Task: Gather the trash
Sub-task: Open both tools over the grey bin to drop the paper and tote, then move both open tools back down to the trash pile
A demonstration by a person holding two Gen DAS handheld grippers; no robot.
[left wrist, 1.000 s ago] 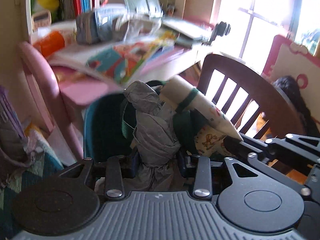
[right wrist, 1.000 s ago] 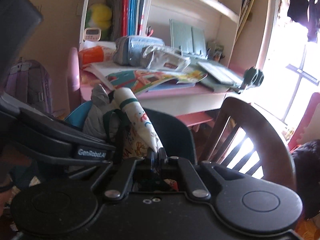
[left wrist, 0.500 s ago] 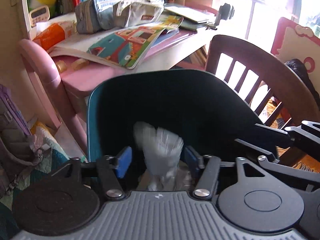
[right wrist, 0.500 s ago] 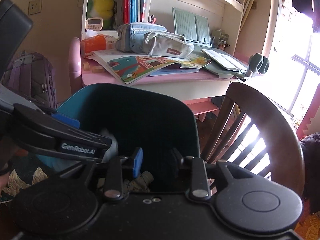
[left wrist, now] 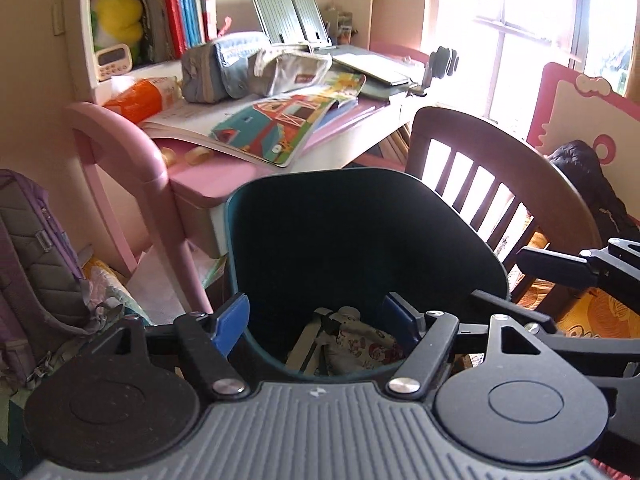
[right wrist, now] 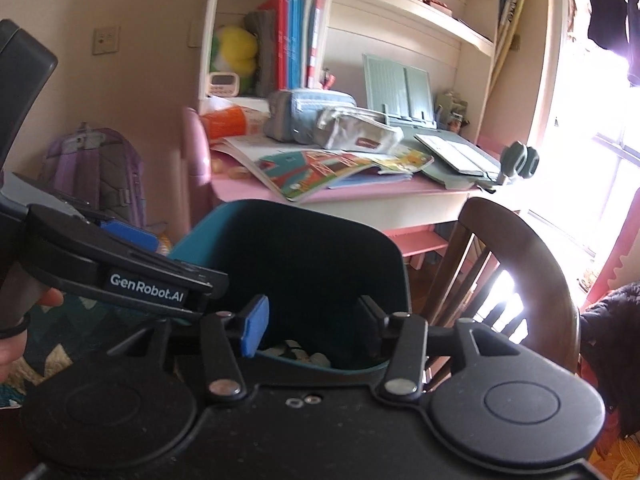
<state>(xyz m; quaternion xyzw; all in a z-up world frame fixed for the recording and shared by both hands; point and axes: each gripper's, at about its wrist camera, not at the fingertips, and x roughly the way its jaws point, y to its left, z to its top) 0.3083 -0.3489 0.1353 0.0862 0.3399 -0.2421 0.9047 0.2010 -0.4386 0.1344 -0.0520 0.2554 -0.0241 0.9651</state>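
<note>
I hold both the left gripper (left wrist: 318,322) and right gripper (right wrist: 310,322) released over the bin (left wrist: 360,216), lower centre; trash (left wrist: 352,342) lies inside, so next I seek more.

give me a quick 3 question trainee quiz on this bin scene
1. True or false: the left gripper holds a wad of trash.
2. Where does the trash lie? A) on the pink desk B) at the bottom of the teal bin C) on the wooden chair
3. Fill in: the jaws of the right gripper stand ____.

Key: 1 false; 2 B; 3 open
</note>
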